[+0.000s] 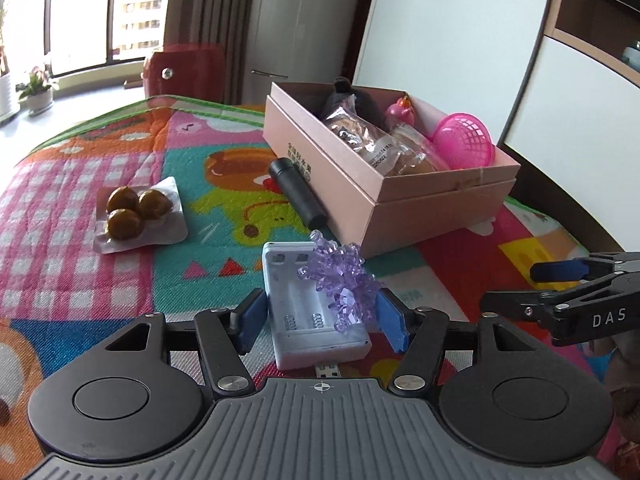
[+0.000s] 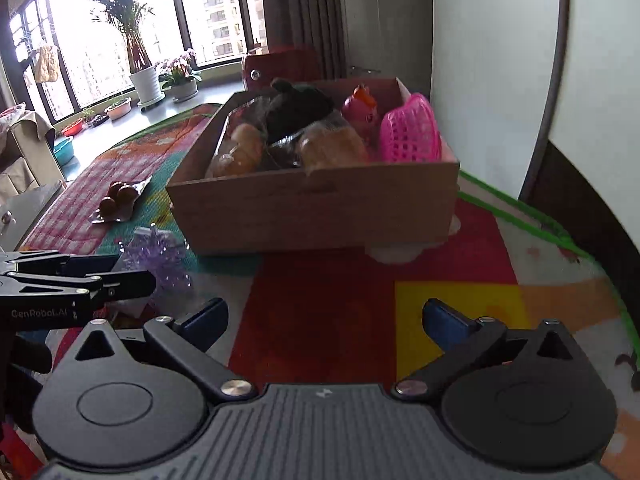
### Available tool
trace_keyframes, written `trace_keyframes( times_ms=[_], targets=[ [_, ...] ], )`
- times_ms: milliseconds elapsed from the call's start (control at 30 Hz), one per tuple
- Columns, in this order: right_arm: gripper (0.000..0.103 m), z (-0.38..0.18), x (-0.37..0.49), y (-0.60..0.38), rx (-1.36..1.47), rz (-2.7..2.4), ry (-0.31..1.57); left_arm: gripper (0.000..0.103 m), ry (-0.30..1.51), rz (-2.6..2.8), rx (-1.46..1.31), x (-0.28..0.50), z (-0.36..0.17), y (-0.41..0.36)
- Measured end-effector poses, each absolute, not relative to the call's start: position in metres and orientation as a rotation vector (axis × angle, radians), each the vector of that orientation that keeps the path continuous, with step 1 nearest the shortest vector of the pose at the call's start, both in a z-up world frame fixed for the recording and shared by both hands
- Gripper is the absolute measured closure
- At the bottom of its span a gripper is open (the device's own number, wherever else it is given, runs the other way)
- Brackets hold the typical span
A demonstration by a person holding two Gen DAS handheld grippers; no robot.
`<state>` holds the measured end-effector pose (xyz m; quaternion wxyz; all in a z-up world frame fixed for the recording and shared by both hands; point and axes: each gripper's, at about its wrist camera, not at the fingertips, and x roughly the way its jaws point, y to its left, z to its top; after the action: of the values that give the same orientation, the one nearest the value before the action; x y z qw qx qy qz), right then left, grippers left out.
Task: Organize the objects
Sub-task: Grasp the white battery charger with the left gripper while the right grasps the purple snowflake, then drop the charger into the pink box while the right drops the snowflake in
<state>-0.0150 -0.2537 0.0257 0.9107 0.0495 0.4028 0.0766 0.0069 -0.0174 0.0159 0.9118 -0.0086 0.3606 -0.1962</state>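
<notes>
My left gripper (image 1: pixel 322 322) is open, its blue pads on either side of a white battery holder (image 1: pixel 308 308) and a purple crystal cluster (image 1: pixel 344 280) resting on it, on the colourful mat. A pink cardboard box (image 1: pixel 420 208) behind holds wrapped bread, a dark plush, a pink toy and a pink basket (image 1: pixel 466 140). A black cylinder (image 1: pixel 296 192) lies against the box. A pack of brown balls (image 1: pixel 136 212) lies to the left. My right gripper (image 2: pixel 324 320) is open and empty, above the mat in front of the box (image 2: pixel 320 208); the crystal (image 2: pixel 160 256) is at its left.
The mat (image 1: pixel 80 260) covers the table. A red chair back (image 1: pixel 184 68) stands behind the table's far edge. A white wall panel (image 2: pixel 492 60) rises right of the box. Potted plants (image 2: pixel 144 76) stand on the window sill.
</notes>
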Motion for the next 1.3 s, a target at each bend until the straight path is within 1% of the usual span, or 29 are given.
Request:
trace_keyframes(
  times_ms=[133, 267, 333, 433, 567, 600, 633, 667, 700, 733, 767, 800, 833, 1100, 1300],
  targets=[
    [0.000, 0.018, -0.019, -0.255, 0.172, 0.123, 0.809, 0.038, 0.745, -0.431, 0.017, -0.001, 0.016, -0.016],
    [0.000, 0.018, -0.015, -0.237, 0.075, 0.086, 0.848, 0.039, 0.729, -0.446, 0.039, -0.015, 0.015, -0.005],
    [0.000, 0.020, -0.016, -0.227, 0.037, 0.144, 0.853, 0.040, 0.727, -0.456, 0.019, -0.021, 0.017, 0.007],
    [0.000, 0.026, -0.019, -0.210, 0.098, 0.313, 0.839, 0.040, 0.717, -0.434, -0.009, -0.027, 0.021, 0.027],
    [0.000, 0.036, -0.006, -0.178, 0.127, 0.360, 0.795, 0.040, 0.704, -0.416, -0.024, -0.032, 0.026, 0.048],
    [0.002, 0.036, -0.001, -0.172, 0.130, 0.369, 0.801, 0.040, 0.699, -0.416, -0.021, -0.033, 0.028, 0.052],
    [0.009, 0.036, 0.006, -0.165, 0.124, 0.375, 0.807, 0.040, 0.695, -0.417, -0.019, -0.035, 0.028, 0.054],
    [0.014, 0.035, 0.013, -0.158, 0.112, 0.375, 0.818, 0.040, 0.693, -0.423, -0.019, -0.036, 0.029, 0.056],
    [0.023, 0.034, 0.019, -0.152, 0.097, 0.379, 0.831, 0.040, 0.692, -0.433, -0.019, -0.037, 0.029, 0.056],
    [0.036, 0.032, 0.022, -0.148, 0.082, 0.386, 0.844, 0.040, 0.693, -0.444, -0.020, -0.038, 0.029, 0.056],
    [0.039, 0.030, 0.021, -0.143, 0.052, 0.379, 0.848, 0.040, 0.693, -0.455, -0.021, -0.039, 0.028, 0.056],
    [0.049, 0.031, 0.017, -0.141, 0.022, 0.381, 0.836, 0.040, 0.695, -0.465, -0.022, -0.039, 0.027, 0.054],
    [0.051, 0.033, 0.013, -0.142, 0.008, 0.392, 0.832, 0.040, 0.696, -0.474, -0.024, -0.039, 0.027, 0.052],
    [0.051, 0.046, -0.040, -0.192, -0.077, 0.246, 0.754, 0.040, 0.680, -0.509, -0.011, -0.022, 0.030, 0.004],
    [0.051, 0.044, -0.059, -0.231, -0.059, 0.139, 0.751, 0.040, 0.727, -0.413, 0.142, -0.006, 0.015, -0.036]
  ],
)
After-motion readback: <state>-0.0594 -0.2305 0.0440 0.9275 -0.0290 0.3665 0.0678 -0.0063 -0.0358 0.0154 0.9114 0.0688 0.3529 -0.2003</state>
